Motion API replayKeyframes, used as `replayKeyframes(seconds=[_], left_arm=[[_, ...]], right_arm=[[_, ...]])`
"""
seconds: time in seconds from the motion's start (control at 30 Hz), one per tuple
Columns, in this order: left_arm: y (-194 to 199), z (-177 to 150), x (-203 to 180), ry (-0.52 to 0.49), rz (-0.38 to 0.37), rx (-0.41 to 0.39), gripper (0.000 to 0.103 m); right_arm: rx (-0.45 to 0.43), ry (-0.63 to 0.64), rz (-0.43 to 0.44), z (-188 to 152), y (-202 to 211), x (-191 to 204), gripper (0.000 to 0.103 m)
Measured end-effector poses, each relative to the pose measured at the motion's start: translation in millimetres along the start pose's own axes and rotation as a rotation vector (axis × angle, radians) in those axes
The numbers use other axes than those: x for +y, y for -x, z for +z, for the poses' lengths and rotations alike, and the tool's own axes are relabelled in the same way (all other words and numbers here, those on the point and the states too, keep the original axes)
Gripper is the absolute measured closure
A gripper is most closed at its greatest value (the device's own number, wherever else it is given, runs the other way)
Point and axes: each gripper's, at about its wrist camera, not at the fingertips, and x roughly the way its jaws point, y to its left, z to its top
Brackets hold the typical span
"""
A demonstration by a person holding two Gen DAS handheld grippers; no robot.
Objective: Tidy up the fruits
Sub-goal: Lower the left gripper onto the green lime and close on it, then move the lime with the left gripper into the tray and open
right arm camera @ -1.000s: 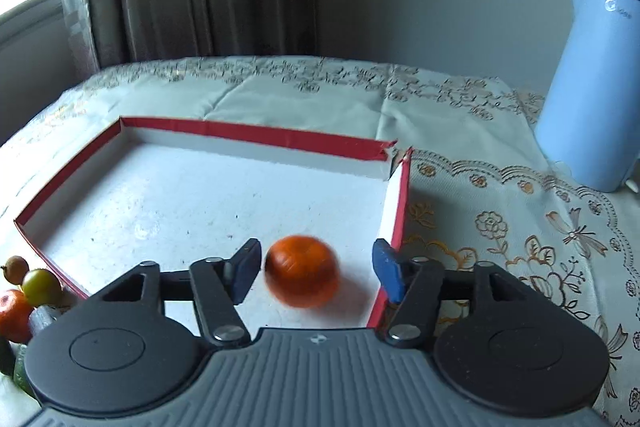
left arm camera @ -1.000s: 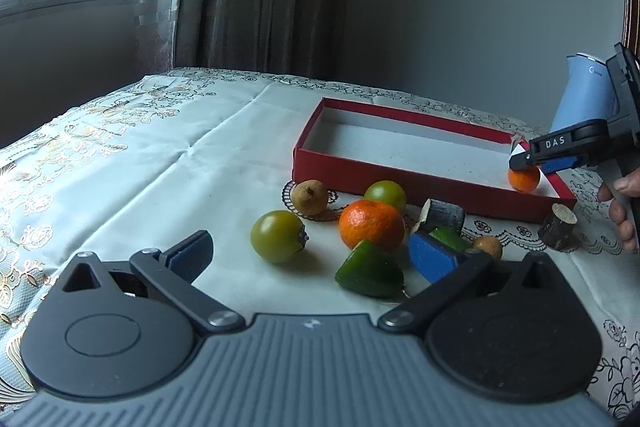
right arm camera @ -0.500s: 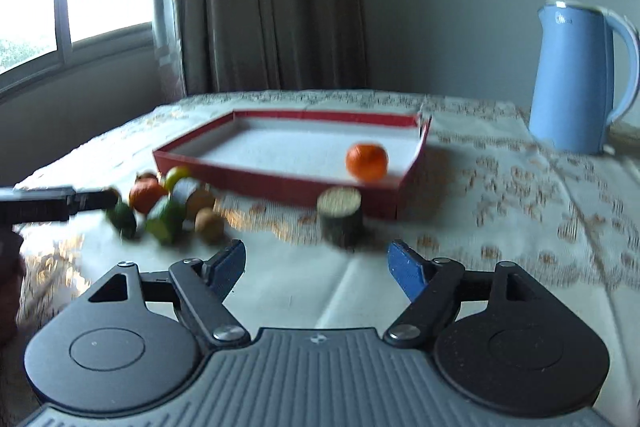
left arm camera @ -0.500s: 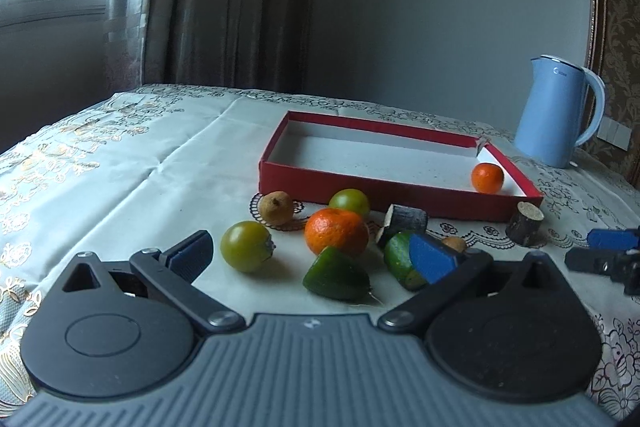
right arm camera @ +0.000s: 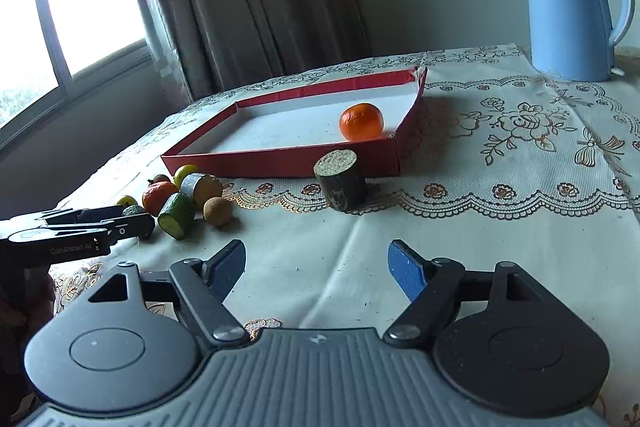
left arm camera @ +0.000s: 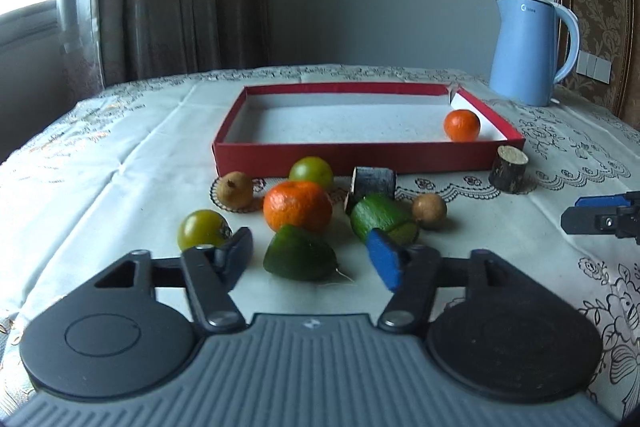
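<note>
A red tray (left arm camera: 360, 159) holds one small orange (left arm camera: 461, 125) in its right near corner; it also shows in the right wrist view (right arm camera: 361, 121). In front of the tray lie a big orange (left arm camera: 298, 205), two green tomatoes (left arm camera: 203, 228) (left arm camera: 311, 171), two brown longans (left arm camera: 233, 189) (left arm camera: 429, 211), a green wedge (left arm camera: 298, 257) and a cut green fruit (left arm camera: 382, 219). My left gripper (left arm camera: 310, 257) is open around the green wedge, not touching it. My right gripper (right arm camera: 316, 269) is open and empty over the cloth, back from the tray.
A blue kettle (left arm camera: 528, 51) stands at the back right. One wood stub (left arm camera: 508, 169) stands by the tray's right near corner, another (left arm camera: 372, 181) lies among the fruit. The tablecloth (left arm camera: 120, 147) runs to its left edge near the window and curtain.
My right gripper let go of the small orange in the tray and drew back to the table's right front. My left gripper came closer to the green wedge and narrowed a little.
</note>
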Motion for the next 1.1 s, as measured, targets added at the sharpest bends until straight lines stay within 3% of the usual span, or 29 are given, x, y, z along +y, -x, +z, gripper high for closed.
replayKeyframes(seconds=[0.3, 0.77, 1.1], left_arm=[[-5.3, -0.2, 6.2, 0.028, 0.011, 0.041, 0.065], [14.8, -2.1, -4.3, -0.017, 0.012, -0.026, 0.066], [12.7, 30.1, -14.4, 0.013, 0.003, -0.069, 0.066]], right_arm=[[0.008, -0.034, 0.01, 0.5, -0.9, -4.3, 0.025], [0.004, -0.047, 0.003, 0.7, -1.0, -6.1, 0.025], [0.004, -0.05, 0.002, 0.6, -0.7, -7.1, 0.025]])
